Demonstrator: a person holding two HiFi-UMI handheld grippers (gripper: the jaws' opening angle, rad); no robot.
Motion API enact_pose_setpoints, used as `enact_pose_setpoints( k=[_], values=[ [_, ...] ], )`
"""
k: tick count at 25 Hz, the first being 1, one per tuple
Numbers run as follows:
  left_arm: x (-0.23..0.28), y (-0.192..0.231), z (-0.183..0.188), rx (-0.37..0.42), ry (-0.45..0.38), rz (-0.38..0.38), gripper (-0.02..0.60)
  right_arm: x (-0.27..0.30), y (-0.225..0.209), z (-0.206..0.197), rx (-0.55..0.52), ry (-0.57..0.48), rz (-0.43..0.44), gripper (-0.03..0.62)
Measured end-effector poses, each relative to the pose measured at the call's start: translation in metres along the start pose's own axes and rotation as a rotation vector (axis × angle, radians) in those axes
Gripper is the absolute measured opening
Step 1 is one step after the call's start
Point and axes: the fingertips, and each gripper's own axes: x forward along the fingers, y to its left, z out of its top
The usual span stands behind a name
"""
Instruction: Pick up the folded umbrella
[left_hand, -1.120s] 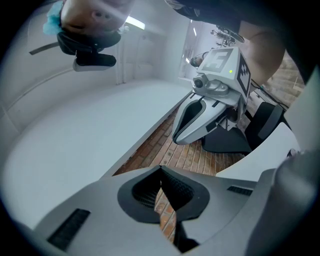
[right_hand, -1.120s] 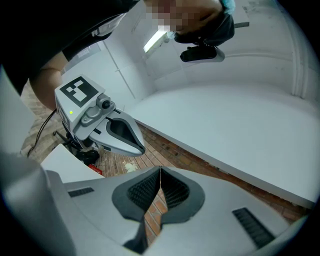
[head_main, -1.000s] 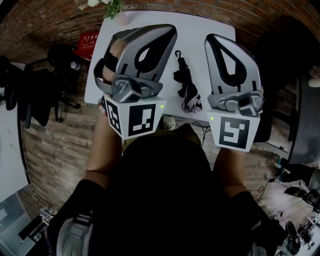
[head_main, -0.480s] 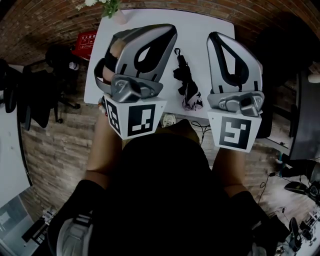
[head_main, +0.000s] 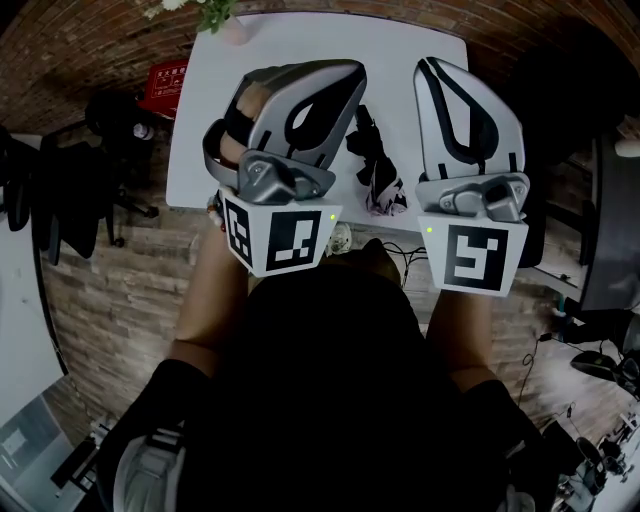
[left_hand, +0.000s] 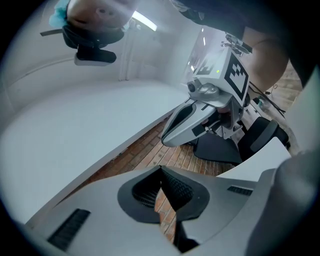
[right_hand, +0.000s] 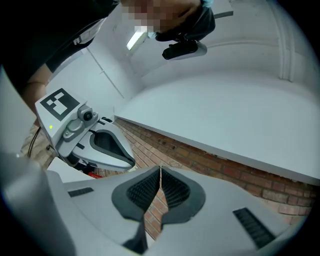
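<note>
The folded umbrella, black with a pale patterned end, lies on the white table and shows in the gap between my two grippers in the head view. Both are held well above it, pointing away from me. My left gripper is shut with nothing between its pads, and its shell hides the umbrella's far end. Just to the right, my right gripper is shut and empty too, its pads meeting. Neither gripper view shows the umbrella; each shows the other gripper.
A potted plant stands at the table's far left corner. A red box and dark office chairs are on the brick floor to the left. More dark furniture stands on the right.
The left gripper has shifted slightly right and rolled, now overlapping the umbrella's far end in the head view. Both grippers stay shut, and the umbrella has not moved on the table.
</note>
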Motion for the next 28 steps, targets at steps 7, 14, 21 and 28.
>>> enact_pose_setpoints(
  k=[7, 14, 21, 28],
  values=[
    [0.001, -0.020, -0.011, -0.001, 0.031, -0.039, 0.012, -0.007, 0.007, -0.012, 0.009, 0.036, 0.012, 0.031],
    [0.007, -0.031, -0.014, -0.023, 0.023, -0.071, 0.012, -0.012, 0.007, -0.027, 0.030, 0.067, 0.002, 0.031],
    [0.014, -0.050, -0.022, -0.027, 0.022, -0.112, 0.012, -0.014, 0.013, -0.048, 0.047, 0.114, 0.008, 0.031],
    [0.021, -0.057, -0.027, -0.028, 0.016, -0.134, 0.012, -0.015, 0.014, -0.058, 0.054, 0.139, 0.003, 0.031]
  ],
)
